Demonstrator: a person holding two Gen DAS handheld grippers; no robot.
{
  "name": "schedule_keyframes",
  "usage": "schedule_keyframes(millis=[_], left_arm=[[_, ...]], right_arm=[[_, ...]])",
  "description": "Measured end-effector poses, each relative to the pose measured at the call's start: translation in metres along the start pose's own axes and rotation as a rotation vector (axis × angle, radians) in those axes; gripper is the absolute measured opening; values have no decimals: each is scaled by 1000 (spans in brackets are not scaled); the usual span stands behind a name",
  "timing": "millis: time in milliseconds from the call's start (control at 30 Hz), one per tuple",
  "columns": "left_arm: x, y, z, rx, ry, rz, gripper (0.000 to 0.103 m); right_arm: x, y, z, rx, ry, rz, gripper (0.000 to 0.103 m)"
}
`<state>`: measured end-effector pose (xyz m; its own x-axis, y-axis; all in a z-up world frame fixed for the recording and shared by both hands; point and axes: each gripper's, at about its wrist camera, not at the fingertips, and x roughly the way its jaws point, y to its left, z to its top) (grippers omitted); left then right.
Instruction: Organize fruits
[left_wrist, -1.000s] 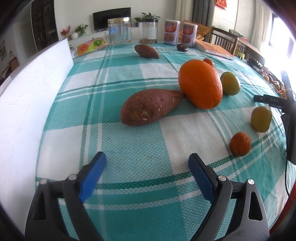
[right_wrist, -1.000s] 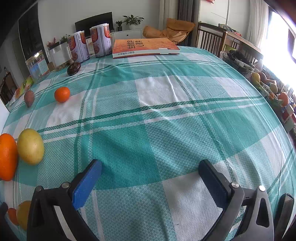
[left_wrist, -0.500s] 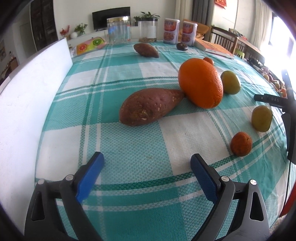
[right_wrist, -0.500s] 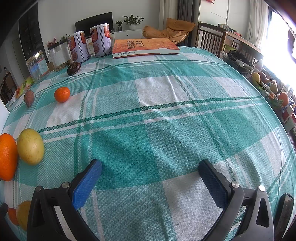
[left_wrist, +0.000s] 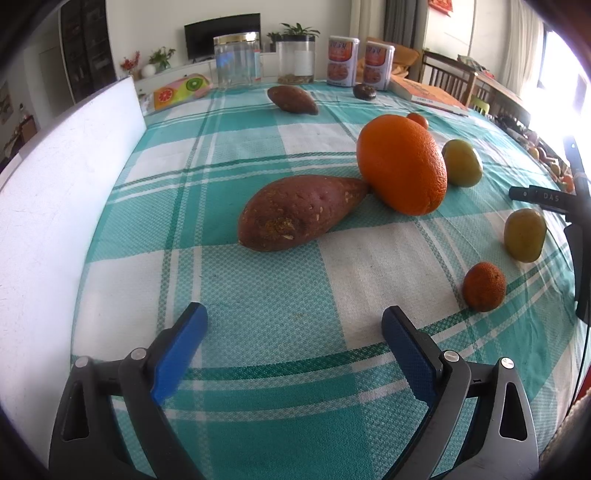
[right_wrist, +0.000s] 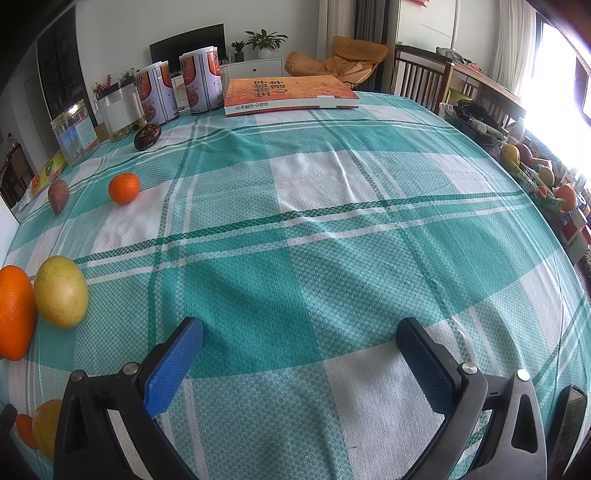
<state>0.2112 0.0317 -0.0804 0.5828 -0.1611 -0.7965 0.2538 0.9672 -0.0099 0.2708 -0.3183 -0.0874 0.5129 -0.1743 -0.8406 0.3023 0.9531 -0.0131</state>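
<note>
I am inspecting the table (left_wrist: 258, 295) under its teal checked cloth, working from the largest item down. My left gripper (left_wrist: 291, 332) is hanging over bare cloth with its jaws standing wide apart and nothing between them. My right gripper (right_wrist: 299, 343) is likewise spread wide over empty cloth, holding nothing.

The large orange (left_wrist: 402, 162) is lying ahead of my left gripper and slightly to its right, touching the tapered tip of the near sweet potato (left_wrist: 299, 212). I am judging it firm, fairly heavy and prone to rolling; a grip across its widest middle is looking safest.

The near sweet potato is lying straight ahead of the left gripper, well clear of the fingers. It is appearing stiff, rough-skinned and unlikely to slip; I am favouring a hold across its thick end.

Two yellow-green fruits are sitting to the right: one (left_wrist: 461, 162) just behind the orange, one (left_wrist: 524, 234) nearer. Smooth skin is suggesting some slip.

The small mandarin (left_wrist: 484, 286) is sitting closest, ahead and right of the left gripper. I am judging it light and soft, needing a gentle squeeze.
</note>
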Motion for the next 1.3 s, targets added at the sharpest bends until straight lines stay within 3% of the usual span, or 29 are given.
schedule_keyframes(millis=[1300], left_arm=[[4, 1, 2, 2, 6, 4, 100]], right_arm=[[0, 0, 1, 0, 1, -1, 103]])
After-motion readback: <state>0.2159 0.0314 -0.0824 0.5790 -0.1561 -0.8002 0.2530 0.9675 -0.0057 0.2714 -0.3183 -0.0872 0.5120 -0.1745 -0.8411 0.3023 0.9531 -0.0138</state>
